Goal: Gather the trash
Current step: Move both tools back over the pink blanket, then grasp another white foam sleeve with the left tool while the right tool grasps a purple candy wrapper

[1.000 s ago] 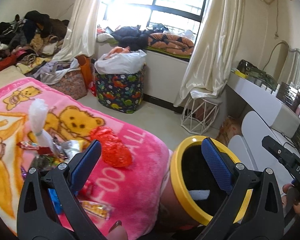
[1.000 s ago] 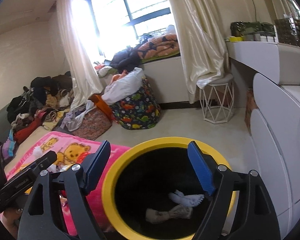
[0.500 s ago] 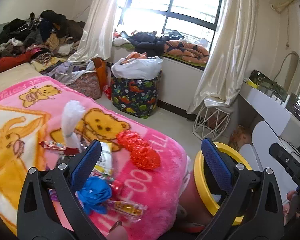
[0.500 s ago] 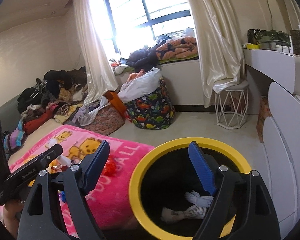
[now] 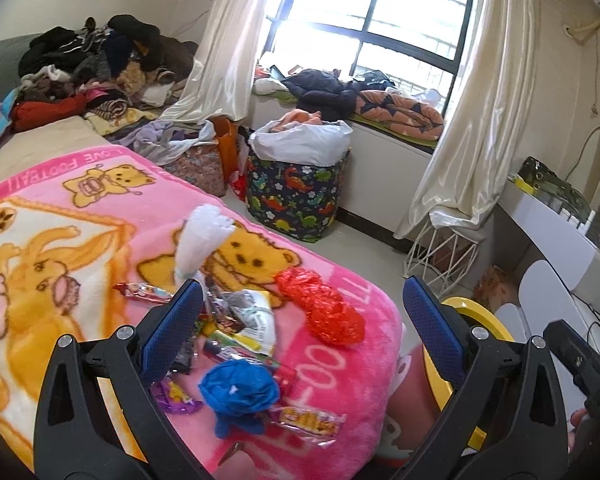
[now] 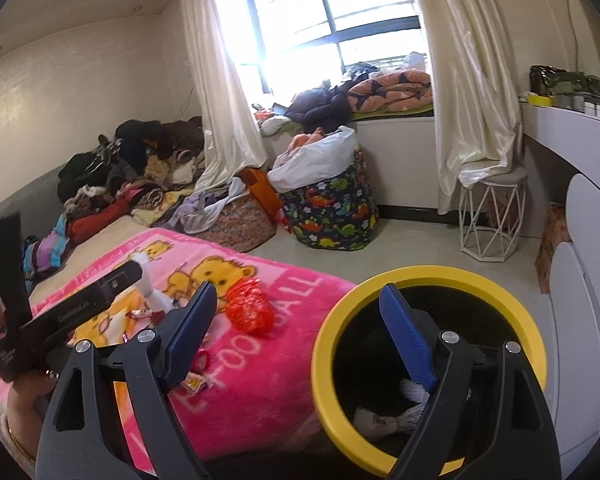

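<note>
1. Left tongs: blue-padded jaws spread wide, nothing between the pads; they hover above the near corner of the bed, over the litter pile.
2. Right tongs: jaws have just been opening and stand spread, empty; one pad hangs over the blanket edge, the other over the mouth of the bin.
3. Litter pile, on the pink bear blanket near its foot corner: blue crumpled bag nearest, touching snack wrappers; a clear candy wrapper just beside it toward the blanket edge; red crumpled bag a little apart toward the corner; white plastic bag, standing upright behind the wrappers.
4. Yellow-rimmed bin: black inside, on the floor just beside the bed's foot corner; white wads lie at its bottom. The rim is open and unobstructed from above.
5. Floor: a bare strip runs between bed edge and desk, from the bin out toward the window wall.
6. Far limits: dinosaur-print hamper and white wire stool against the window ledge; white desk along the right wall; clothes heap at the bed's head.
</note>
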Demonstrator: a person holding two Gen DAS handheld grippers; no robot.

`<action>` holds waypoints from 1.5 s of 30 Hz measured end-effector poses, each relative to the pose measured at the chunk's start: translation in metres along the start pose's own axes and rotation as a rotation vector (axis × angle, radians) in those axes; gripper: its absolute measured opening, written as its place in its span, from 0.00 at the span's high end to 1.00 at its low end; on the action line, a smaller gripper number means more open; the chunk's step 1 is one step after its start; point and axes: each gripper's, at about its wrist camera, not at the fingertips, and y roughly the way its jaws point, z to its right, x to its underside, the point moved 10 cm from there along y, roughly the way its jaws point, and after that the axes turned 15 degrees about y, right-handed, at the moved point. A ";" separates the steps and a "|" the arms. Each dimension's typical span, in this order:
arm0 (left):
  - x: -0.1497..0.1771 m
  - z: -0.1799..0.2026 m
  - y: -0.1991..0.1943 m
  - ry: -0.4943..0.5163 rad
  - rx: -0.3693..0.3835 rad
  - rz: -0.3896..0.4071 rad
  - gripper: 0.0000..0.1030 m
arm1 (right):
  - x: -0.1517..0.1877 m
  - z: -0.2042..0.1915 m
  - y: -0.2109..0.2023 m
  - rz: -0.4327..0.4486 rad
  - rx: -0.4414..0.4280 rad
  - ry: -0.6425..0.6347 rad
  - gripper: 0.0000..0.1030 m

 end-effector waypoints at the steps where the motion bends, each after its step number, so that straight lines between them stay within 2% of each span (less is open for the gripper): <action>1: 0.000 -0.003 0.000 -0.005 -0.004 0.001 0.11 | 0.003 -0.004 0.002 -0.007 -0.006 -0.008 0.21; 5: 0.003 -0.018 0.000 -0.021 -0.022 0.001 0.11 | 0.015 -0.021 0.011 -0.046 -0.037 -0.039 0.21; 14: 0.015 -0.061 0.006 -0.048 -0.084 -0.025 0.11 | 0.064 -0.064 0.043 -0.211 -0.101 -0.118 0.21; 21: 0.028 -0.090 0.020 -0.043 -0.122 -0.066 0.11 | 0.100 -0.073 0.071 -0.345 -0.098 -0.143 0.21; 26: 0.035 -0.101 0.034 -0.021 -0.131 -0.099 0.11 | 0.119 -0.068 0.093 -0.446 -0.087 -0.096 0.22; 33: 0.036 -0.106 0.065 0.044 -0.136 -0.150 0.11 | 0.146 -0.065 0.119 -0.591 -0.064 -0.060 0.38; 35: 0.035 -0.106 0.074 0.054 -0.132 -0.164 0.11 | 0.152 -0.065 0.124 -0.624 -0.064 -0.052 0.48; 37: 0.034 -0.108 0.083 0.059 -0.131 -0.177 0.12 | 0.157 -0.065 0.126 -0.652 -0.070 -0.047 0.69; 39: 0.035 -0.106 0.089 0.066 -0.127 -0.188 0.18 | 0.159 -0.067 0.123 -0.659 -0.085 -0.049 0.82; 41: 0.035 -0.105 0.095 0.065 -0.116 -0.197 0.29 | 0.158 -0.069 0.119 -0.648 -0.092 -0.054 0.88; 43: 0.034 -0.102 0.097 0.054 -0.095 -0.202 0.47 | 0.153 -0.069 0.114 -0.623 -0.093 -0.060 0.91; 44: 0.035 -0.100 0.097 0.051 -0.088 -0.205 0.53 | 0.150 -0.068 0.112 -0.609 -0.091 -0.063 0.92; 45: 0.035 -0.098 0.096 0.051 -0.077 -0.204 0.68 | 0.147 -0.068 0.109 -0.595 -0.091 -0.064 0.94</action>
